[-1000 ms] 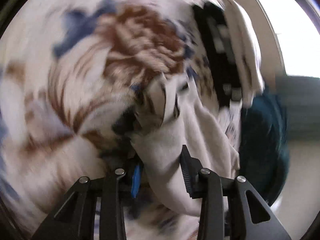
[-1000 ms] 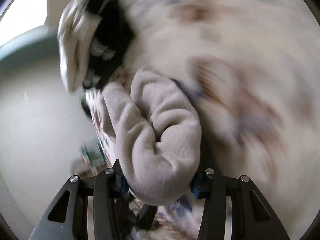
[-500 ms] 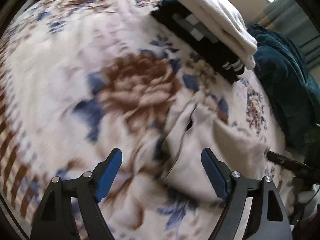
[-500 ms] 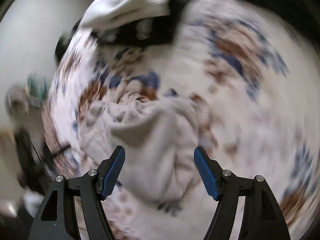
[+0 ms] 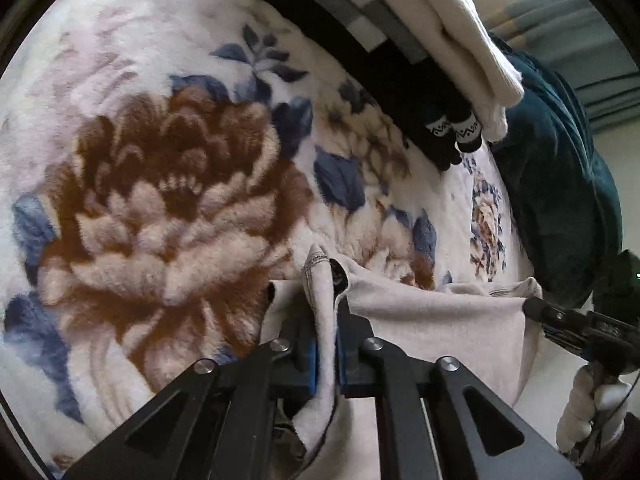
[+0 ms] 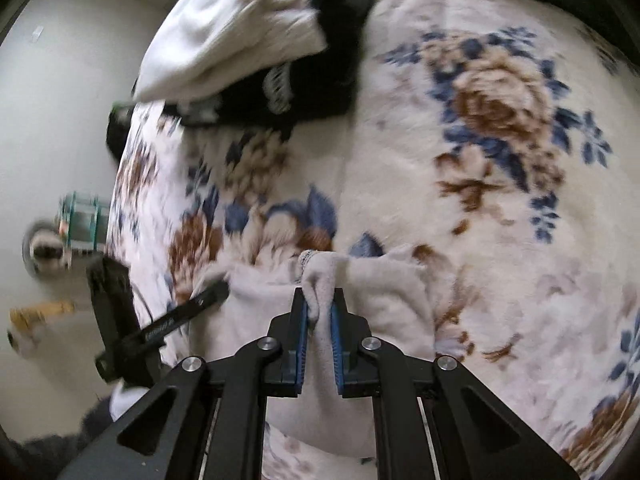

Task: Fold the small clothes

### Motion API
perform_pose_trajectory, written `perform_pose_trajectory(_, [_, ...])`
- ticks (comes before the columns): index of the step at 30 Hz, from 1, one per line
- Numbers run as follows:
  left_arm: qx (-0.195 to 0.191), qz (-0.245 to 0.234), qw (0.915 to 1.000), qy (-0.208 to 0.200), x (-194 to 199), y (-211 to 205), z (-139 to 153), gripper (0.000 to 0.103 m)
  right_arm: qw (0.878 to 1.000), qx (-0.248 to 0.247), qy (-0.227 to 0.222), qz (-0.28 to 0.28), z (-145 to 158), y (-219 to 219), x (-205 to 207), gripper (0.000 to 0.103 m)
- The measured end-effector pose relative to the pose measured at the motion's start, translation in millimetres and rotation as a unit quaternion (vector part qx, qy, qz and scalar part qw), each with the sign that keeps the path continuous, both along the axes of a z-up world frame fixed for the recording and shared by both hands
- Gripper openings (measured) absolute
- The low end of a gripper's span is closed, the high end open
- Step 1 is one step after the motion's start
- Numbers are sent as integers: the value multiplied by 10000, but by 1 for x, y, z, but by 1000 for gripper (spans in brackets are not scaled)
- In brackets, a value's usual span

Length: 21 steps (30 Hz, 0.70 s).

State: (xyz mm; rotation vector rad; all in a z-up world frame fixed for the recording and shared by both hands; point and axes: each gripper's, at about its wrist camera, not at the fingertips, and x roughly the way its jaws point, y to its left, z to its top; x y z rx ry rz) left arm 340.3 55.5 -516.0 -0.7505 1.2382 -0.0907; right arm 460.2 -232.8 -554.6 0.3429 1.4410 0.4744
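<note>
Left wrist view looks down on a fleecy white blanket [image 5: 168,80] printed with brown and blue flowers. The left gripper [image 5: 326,344] has its blue-padded jaws pinched on a hemmed fold of a small pale beige knit garment [image 5: 440,320], which lies on the blanket just in front of the jaws and stretches to the right. There the black tip of the right gripper [image 5: 536,308] bites into the garment's far corner. Farther back sits a pile of folded clothes: a cream folded cloth [image 5: 452,36] resting on black socks with white patterned cuffs [image 5: 440,128]. A dark teal plush cover [image 5: 560,168] lies just to the pile's right.

Right wrist view shows the right gripper [image 6: 319,316] with its jaws closing on a bunched edge of the same garment [image 6: 384,280], cloth squeezed between the blue pads. The left gripper [image 6: 218,292] reaches the garment's left corner. The folded pile [image 6: 248,40] lies well beyond, blurred.
</note>
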Motion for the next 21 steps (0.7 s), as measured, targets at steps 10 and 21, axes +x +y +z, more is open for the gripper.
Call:
perform_pose_trajectory(10, [-509, 186, 9973, 502, 8, 14, -31, 10, 9968, -578, 357, -410, -63, 0, 26, 11])
perform_pose_trajectory(21, [722, -133, 9969, 296, 9, -2, 53, 53, 9962, -829, 237, 116, -30, 8, 27, 55])
